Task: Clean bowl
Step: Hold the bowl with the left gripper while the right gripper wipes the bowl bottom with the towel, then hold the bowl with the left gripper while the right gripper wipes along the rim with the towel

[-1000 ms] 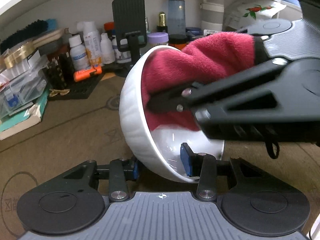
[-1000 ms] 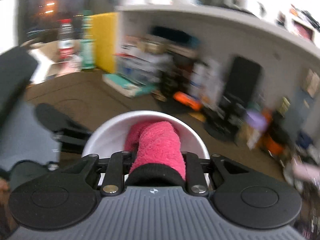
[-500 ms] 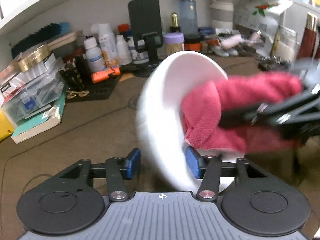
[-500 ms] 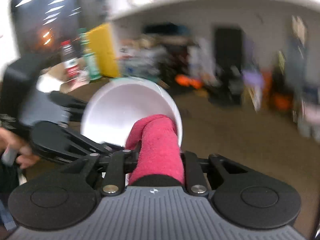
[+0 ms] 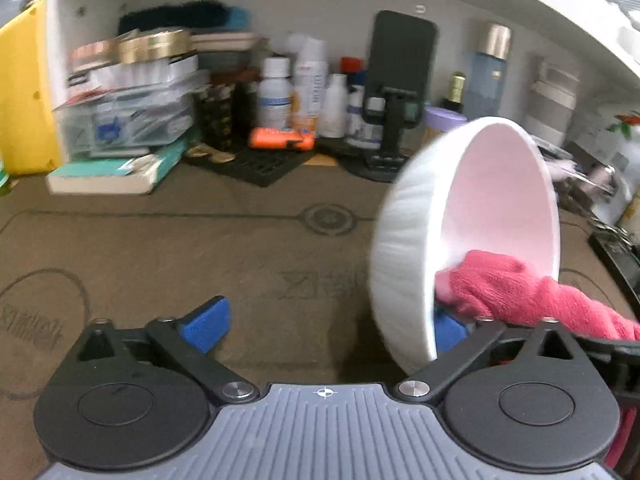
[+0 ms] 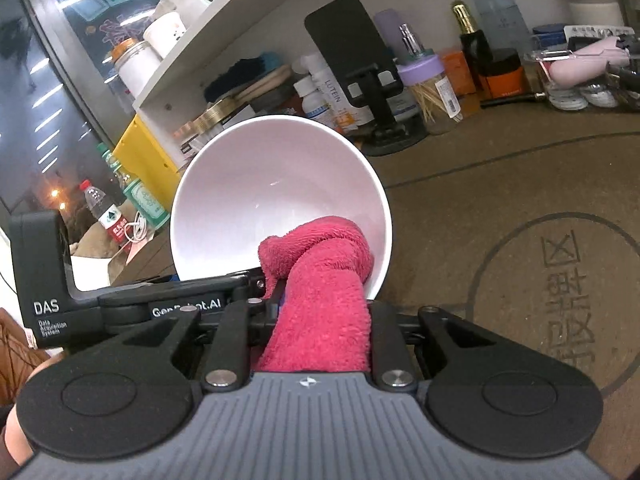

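brown matting [image 5: 168, 248] with dark printed circles covered the desk, and behind it a white shelf [image 6: 224, 16] sheltered a crowd of bottles, boxes and a black phone stand [image 5: 394, 92]. the white bowl [image 5: 412, 248] was tipped on edge above the mat, its ribbed outside facing left in the left wrist view and its mouth facing the right gripper [image 6: 316, 300]. that gripper's jaws were clamped together on a red cloth [image 6: 324, 276], whose bunched end lay inside the bowl against the lower part of the inner wall. the left gripper [image 5: 324, 326] had its jaws wide apart and was closing them; its right blue pad [image 5: 448, 330] sat inside the bowl at the lower rim, apparently touching it, while the left blue pad [image 5: 204, 324] stood well clear of the outside wall, so the bowl was between the jaws without being pinched. whether anything else carried the bowl could not be told. a bit of a person's hand [image 6: 16, 428] showed at the lower left of the right wrist view.
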Motion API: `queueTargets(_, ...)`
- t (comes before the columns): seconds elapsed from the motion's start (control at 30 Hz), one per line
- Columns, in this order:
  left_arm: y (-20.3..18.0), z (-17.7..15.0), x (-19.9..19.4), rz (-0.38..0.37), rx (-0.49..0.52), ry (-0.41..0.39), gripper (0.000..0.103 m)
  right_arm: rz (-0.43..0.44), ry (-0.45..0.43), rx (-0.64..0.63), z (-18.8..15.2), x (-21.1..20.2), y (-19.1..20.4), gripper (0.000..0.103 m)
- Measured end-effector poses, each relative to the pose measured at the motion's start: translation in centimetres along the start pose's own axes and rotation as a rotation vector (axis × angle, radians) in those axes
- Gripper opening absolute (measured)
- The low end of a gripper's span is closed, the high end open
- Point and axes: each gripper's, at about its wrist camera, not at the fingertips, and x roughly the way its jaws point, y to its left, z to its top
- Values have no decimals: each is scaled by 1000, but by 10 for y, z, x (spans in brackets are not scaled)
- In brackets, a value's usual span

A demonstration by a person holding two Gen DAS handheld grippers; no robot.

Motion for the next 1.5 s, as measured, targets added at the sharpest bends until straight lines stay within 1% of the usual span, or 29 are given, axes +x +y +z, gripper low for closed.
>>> queueTargets(0.03,-3,1,-2,-35,21,7,47,-11,-3,-14,1,-1,1,21)
queueTargets(0.07,-8,1,-4,-66,47,22,34,-32,-7,-38,3,-3,4,21)
queueTargets(0.1,-14,2,-5,-76,70,32,34,-46,-9,-51,4,-5,6,21)
queueTargets(0.17,-22,-1,-9,-68,135,29,33,-96,-2,-98,9,-4,10,21)
queueTargets(0.23,-23,-3,-12,-90,146,47,33,-129,10,-148,15,0,14,21)
queueTargets(0.33,-21,-8,-19,-133,156,74,33,-121,40,-197,23,8,21,21)
queueTargets(0.43,-20,-14,-27,-115,186,78,35,-112,66,-276,27,15,36,21)
queueTargets(0.5,-17,-16,-31,-99,209,82,35,-108,60,-357,27,19,53,20)
queueTargets(0.57,-12,-17,-35,-93,215,86,36,-88,44,-390,25,19,64,20)
queueTargets(0.67,-2,-19,-41,-100,204,96,36,34,3,-398,25,12,80,19)
queueTargets(0.73,4,-19,-42,-104,189,105,36,104,-6,-408,23,8,89,19)
queueTargets(0.77,7,-19,-42,-102,184,110,37,136,3,-423,20,6,95,19)
queueTargets(0.87,16,-18,-44,-94,200,122,37,169,15,-452,11,-5,103,19)
queueTargets(0.9,19,-17,-45,-89,207,125,37,171,14,-452,9,-8,103,19)
queueTargets(1.0,33,-13,-45,-73,192,130,38,69,-1,-452,4,-15,93,19)
queueTargets(1.03,34,-12,-44,-68,197,137,37,38,10,-443,2,-12,88,19)
queueTargets(1.1,31,-11,-44,-62,221,140,41,-1,38,-432,-5,0,78,18)
queueTargets(1.17,25,-12,-46,-71,222,134,50,-41,46,-448,-11,10,76,18)
queueTargets(1.2,20,-13,-46,-53,219,128,54,-46,50,-430,-12,14,75,18)
queueTargets(1.23,16,-15,-45,-27,216,121,61,-43,51,-415,-12,16,73,18)
queueTargets(1.27,12,-18,-44,0,198,106,68,-40,51,-400,-12,17,72,18)
queueTargets(1.3,9,-22,-42,17,172,90,71,-40,49,-392,-13,17,71,18)
queueTargets(1.33,9,-24,-39,32,130,77,78,-42,47,-389,-14,17,70,18)
queueTargets(1.37,8,-27,-35,54,67,58,80,-48,45,-385,-15,17,70,18)
queueTargets(1.4,8,-28,-32,66,29,43,82,-53,44,-380,-16,16,68,18)
queueTargets(1.43,8,-29,-30,69,12,30,85,-57,44,-375,-17,16,66,18)
queueTargets(1.47,7,-29,-28,67,7,21,85,-58,46,-372,-18,14,63,18)
queueTargets(1.5,5,-28,-27,60,16,17,82,-67,48,-380,-17,12,61,18)
